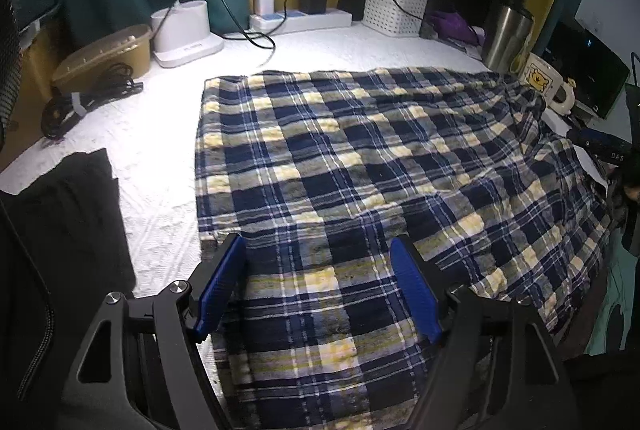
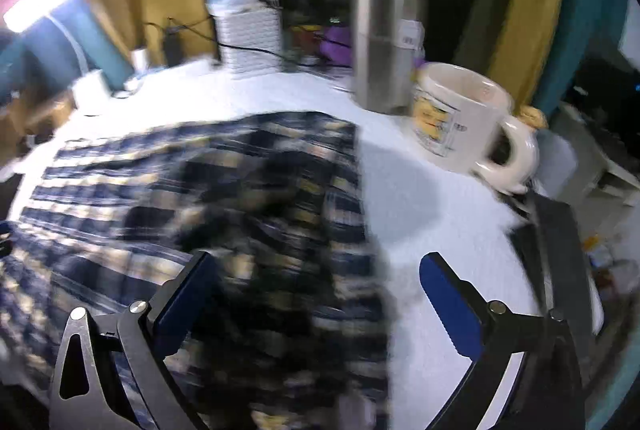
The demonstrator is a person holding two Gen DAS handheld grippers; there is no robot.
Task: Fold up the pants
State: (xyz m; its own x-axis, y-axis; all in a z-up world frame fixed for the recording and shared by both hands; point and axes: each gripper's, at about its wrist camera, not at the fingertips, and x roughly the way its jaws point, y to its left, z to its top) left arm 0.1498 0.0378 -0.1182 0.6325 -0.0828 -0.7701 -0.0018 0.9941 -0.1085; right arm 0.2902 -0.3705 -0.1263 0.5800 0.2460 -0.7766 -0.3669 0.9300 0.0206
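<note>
Plaid flannel pants (image 1: 360,166): navy, grey and pale yellow check; spread across the white table cover (image 1: 160,166), already doubled into a broad block; left edge squared off, right side bunched and creased near the mug; a near portion hangs toward the front edge

Left gripper (image 1: 316,270): hovers over the near left corner of the cloth; blue pads (image 1: 222,282) stand well apart with fabric beneath them, not pinched; nothing held

Right gripper (image 2: 316,294): jaws wide; the left finger is over the plaid, the right finger over bare white cover; the cloth's right edge runs between them, untouched; this view is blurred, so finer contact is hard to read

Far clutter: steel tumbler (image 2: 380,46) and cream mug (image 2: 460,114) stand just beyond the right edge of the pants; white basket (image 1: 396,4), power strip (image 1: 300,20) and lamp base (image 1: 186,34) line the far side

Step in hand: I judge one fold is laid and let go; both tools sit empty over the near corners, between folds

Next move calls for: each gripper closing on a near corner, through all layers; then both lifting together and carrying the edge over evenly; the rumpled right side wants smoothing first

Risk: the mug sits close to the right side; a wide swing could knock it
</note>
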